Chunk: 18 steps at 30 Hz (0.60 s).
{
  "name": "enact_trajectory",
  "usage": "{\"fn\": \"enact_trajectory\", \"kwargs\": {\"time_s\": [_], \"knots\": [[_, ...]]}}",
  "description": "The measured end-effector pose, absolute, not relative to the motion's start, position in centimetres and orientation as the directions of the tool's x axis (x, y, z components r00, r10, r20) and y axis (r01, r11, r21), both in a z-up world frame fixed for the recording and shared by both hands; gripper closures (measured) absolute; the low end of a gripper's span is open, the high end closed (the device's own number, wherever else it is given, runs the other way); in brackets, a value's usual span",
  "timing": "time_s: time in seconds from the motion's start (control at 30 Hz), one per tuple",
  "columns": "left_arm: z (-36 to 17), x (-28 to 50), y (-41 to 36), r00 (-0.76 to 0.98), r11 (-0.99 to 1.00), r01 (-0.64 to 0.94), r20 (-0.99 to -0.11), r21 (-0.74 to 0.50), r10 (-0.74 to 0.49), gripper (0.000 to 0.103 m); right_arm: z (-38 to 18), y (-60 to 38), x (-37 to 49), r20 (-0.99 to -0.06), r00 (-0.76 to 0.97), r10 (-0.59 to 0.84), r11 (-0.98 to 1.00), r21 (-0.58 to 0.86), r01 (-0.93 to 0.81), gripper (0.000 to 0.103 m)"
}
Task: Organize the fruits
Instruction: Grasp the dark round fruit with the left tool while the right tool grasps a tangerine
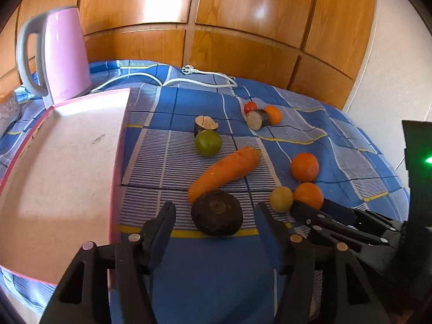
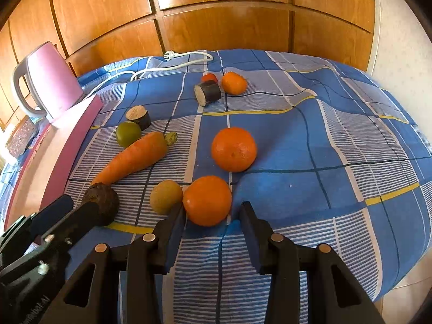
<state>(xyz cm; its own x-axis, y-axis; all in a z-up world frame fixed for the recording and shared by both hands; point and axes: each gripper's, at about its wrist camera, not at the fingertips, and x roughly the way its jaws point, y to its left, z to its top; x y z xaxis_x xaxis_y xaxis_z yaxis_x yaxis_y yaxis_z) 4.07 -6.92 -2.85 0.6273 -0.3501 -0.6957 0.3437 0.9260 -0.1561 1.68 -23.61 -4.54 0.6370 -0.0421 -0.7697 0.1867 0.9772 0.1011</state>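
Observation:
A dark round beet-like vegetable [image 1: 217, 213] lies on the blue checked cloth [image 1: 216, 270], and my left gripper [image 1: 215, 205] stands open around it with a gap on each side. The nearest orange [image 2: 207, 201] sits at the tips of my right gripper [image 2: 212, 207]. The left finger is against the orange's edge and the right finger is clear of it, so this gripper is open. A yellow-green fruit [image 2: 166, 196] lies beside that orange. A carrot [image 1: 224, 172], a green lime [image 1: 208, 142] and a second orange [image 2: 233, 149] lie further out.
A pink-edged tray [image 1: 54, 162] with a white floor lies at the left, with a pink kettle [image 1: 62, 54] behind it. Two dark cut stubs [image 1: 205, 125] [image 1: 257, 118], a small tomato [image 1: 250, 106], a third orange [image 1: 273, 114] and a white power cable [image 1: 199, 77] lie toward the wooden wall.

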Motion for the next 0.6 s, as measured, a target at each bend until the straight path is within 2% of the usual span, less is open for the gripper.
{"fn": "enact_trajectory", "kwargs": {"time_s": [0.1,0.2,0.33,0.6], "knots": [[-3.3,4.5,-7.2,0.638,0.937,0.327,-0.703,-0.121,-0.313,0.044,-4.5,-23.7,1.7,-0.768,0.638,-0.048,0.977,0.097,0.190,0.061],[-3.5,4.4,-7.5,0.641,0.933,0.343,-0.699,-0.107,-0.316,0.062,-4.6,-23.3,1.8,-0.767,0.640,-0.057,0.980,0.078,0.181,0.060],[-3.5,3.6,-8.2,0.668,0.930,0.366,-0.685,-0.040,-0.292,0.062,-4.5,-23.2,1.7,-0.763,0.644,-0.053,0.983,0.076,0.170,0.064],[-2.8,2.9,-7.1,0.680,0.929,0.360,-0.657,-0.088,-0.326,0.063,-3.7,-23.2,1.0,-0.734,0.679,-0.019,0.982,0.113,0.150,0.072]]}}
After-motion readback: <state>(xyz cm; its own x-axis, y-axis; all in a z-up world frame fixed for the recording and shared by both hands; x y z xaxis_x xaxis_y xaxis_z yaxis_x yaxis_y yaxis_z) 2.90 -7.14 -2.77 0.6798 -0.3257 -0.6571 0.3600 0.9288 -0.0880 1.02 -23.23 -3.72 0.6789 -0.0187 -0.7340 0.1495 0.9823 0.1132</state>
